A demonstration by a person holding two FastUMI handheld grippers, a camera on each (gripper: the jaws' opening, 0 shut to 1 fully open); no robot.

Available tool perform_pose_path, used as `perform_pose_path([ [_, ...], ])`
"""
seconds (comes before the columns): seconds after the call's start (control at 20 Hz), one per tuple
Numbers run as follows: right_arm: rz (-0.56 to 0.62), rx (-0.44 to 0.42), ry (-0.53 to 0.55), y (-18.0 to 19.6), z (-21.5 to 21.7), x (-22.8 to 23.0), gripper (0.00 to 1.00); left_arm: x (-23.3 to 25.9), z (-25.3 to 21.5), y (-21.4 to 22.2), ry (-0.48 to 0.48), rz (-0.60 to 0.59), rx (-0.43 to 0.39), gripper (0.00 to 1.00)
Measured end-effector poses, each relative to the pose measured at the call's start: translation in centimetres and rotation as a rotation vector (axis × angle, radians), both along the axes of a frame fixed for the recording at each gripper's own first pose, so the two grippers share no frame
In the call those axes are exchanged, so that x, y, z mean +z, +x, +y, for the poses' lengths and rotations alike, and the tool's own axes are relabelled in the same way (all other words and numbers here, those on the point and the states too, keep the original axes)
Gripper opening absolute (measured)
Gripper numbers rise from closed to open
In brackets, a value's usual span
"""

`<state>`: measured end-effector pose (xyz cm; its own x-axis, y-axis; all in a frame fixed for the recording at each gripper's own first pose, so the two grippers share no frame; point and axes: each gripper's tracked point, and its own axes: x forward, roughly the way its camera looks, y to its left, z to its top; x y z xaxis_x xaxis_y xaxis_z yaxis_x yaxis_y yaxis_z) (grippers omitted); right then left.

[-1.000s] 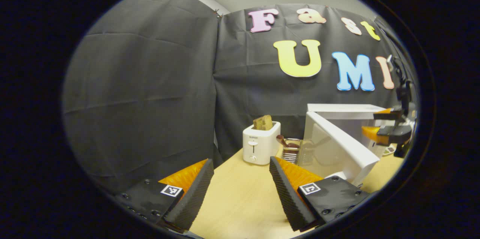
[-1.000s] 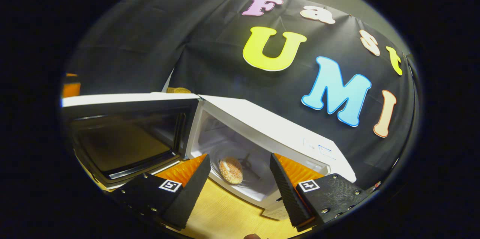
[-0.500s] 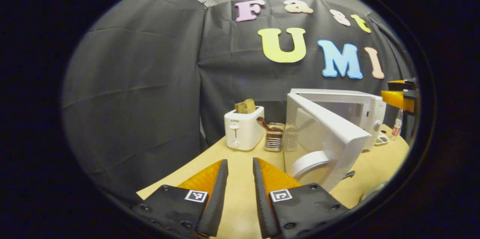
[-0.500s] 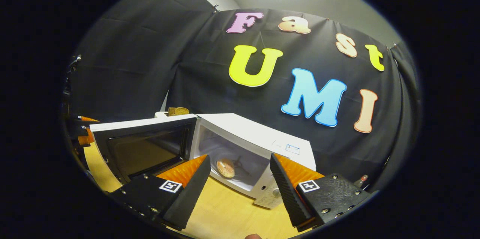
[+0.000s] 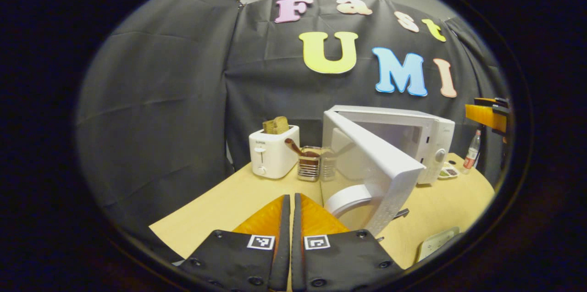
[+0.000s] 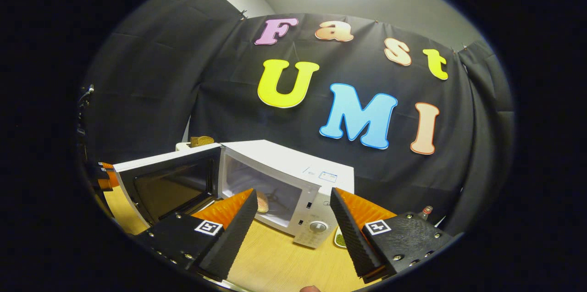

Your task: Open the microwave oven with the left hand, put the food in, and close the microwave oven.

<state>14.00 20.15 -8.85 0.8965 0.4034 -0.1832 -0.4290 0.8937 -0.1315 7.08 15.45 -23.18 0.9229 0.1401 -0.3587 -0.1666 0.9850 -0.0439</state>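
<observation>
White microwave (image 6: pixel 293 177) stands on the wooden table (image 5: pixel 220 209), door (image 5: pixel 376 163) swung wide, food (image 6: pixel 262 201) already inside on the turntable. Closing remains, I judge: the left gripper (image 5: pixel 290 223), clenched on nothing, should push flat on the door's outer face near its free edge. The right gripper (image 6: pixel 291 223), spread and empty, hovers clear. A toaster (image 5: pixel 274 151) and utensil holder (image 5: pixel 309 166) crowd the hinge side.
</observation>
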Motion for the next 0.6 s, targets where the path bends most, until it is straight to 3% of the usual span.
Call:
perform_pose_path([
  [0.1,-0.002,-0.019,0.002,-0.2,-0.8,0.2,0.97,0.3,-2.0,0.6,-0.015,-0.005,-0.047,0.09],
  [0.15,-0.001,-0.029,-0.001,-0.3,-1.3,0.1,0.97,0.8,-3.2,1.1,-0.022,-0.010,-0.075,0.17],
  [0.3,0.006,-0.056,-0.005,-0.8,-2.4,-0.2,0.97,1.0,-6.4,2.5,-0.030,-0.019,-0.155,0.17],
  [0.35,0.008,-0.065,-0.005,-1.0,-2.7,-0.2,0.97,1.1,-7.2,2.7,-0.029,-0.015,-0.175,0.10],
  [0.6,0.008,-0.111,-0.015,-1.1,-5.2,0.2,0.97,1.7,-11.8,5.2,-0.036,-0.030,-0.289,0.10],
])
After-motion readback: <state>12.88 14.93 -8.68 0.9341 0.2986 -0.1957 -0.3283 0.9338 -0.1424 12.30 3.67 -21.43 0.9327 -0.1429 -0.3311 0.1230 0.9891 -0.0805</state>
